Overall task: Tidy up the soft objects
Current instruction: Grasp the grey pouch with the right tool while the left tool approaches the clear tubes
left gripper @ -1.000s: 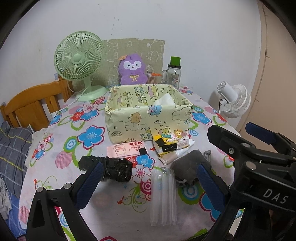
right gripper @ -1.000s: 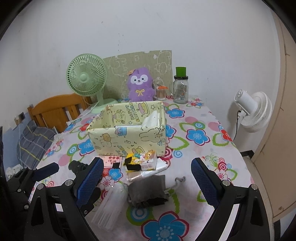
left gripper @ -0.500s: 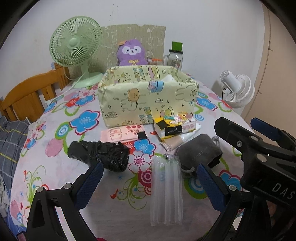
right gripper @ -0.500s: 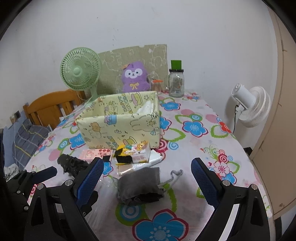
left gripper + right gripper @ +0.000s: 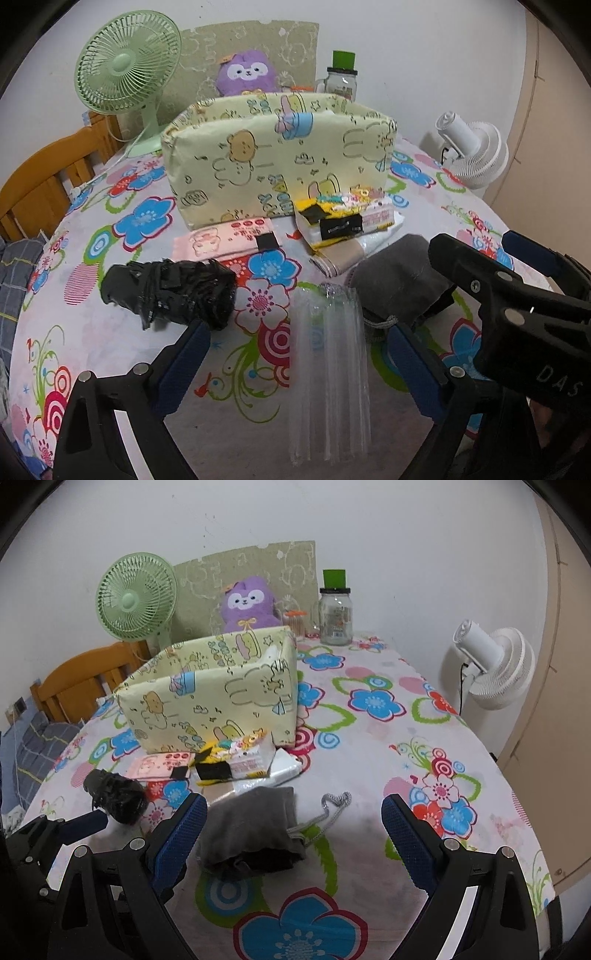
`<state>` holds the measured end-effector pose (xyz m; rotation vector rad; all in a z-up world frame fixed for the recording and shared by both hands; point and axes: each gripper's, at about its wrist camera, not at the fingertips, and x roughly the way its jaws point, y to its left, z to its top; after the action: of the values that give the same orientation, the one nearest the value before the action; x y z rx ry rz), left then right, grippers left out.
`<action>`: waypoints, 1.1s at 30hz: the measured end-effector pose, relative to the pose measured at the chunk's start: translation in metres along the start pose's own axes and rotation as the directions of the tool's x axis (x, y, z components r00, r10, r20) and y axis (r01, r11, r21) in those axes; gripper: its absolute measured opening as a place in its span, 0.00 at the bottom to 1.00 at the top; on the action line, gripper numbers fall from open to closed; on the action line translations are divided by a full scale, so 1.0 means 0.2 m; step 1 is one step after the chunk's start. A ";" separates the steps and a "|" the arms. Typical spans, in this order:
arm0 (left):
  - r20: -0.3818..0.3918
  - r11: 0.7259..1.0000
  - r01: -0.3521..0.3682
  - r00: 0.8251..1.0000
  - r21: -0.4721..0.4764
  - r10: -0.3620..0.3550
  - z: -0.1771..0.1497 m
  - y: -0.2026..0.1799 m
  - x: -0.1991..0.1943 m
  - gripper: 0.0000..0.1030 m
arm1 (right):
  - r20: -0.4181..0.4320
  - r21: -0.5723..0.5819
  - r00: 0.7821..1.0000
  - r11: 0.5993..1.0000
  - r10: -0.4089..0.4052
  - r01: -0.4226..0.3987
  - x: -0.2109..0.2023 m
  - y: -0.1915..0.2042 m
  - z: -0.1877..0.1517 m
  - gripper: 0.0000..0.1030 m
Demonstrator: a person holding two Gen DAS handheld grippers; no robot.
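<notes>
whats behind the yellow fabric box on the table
Behind the yellow fabric box sit a purple plush toy, a green fan and a glass jar with a green lid. The box's wall hides the plush's lower half.

Home – floral tablecloth [image 5: 369, 782]; plush toy [image 5: 249, 603]; green desk fan [image 5: 135, 600]; wooden chair [image 5: 79, 681]
</notes>
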<state>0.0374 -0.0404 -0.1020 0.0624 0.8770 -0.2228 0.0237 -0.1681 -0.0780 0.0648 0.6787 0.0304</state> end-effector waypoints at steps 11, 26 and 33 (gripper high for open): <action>-0.044 1.000 -0.010 0.999 0.028 0.011 -0.03 -0.03 0.07 0.66 | -0.036 -0.042 0.999 0.999 0.010 -0.012 0.06 0.04 -0.03 0.94; -0.022 1.000 -0.017 1.000 0.001 0.017 0.00 0.06 0.08 0.36 | -0.092 -0.082 0.995 0.995 0.040 -0.047 0.17 0.12 -0.04 0.94; -0.016 1.000 -0.009 1.000 0.006 0.009 0.00 0.07 0.09 0.36 | -0.126 -0.087 0.991 0.994 0.054 -0.066 0.23 0.15 -0.04 0.94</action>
<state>0.0502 -0.0297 -0.1162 0.0737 0.8921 -0.2169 0.0542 -0.1357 -0.1099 -0.0045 0.7979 0.1241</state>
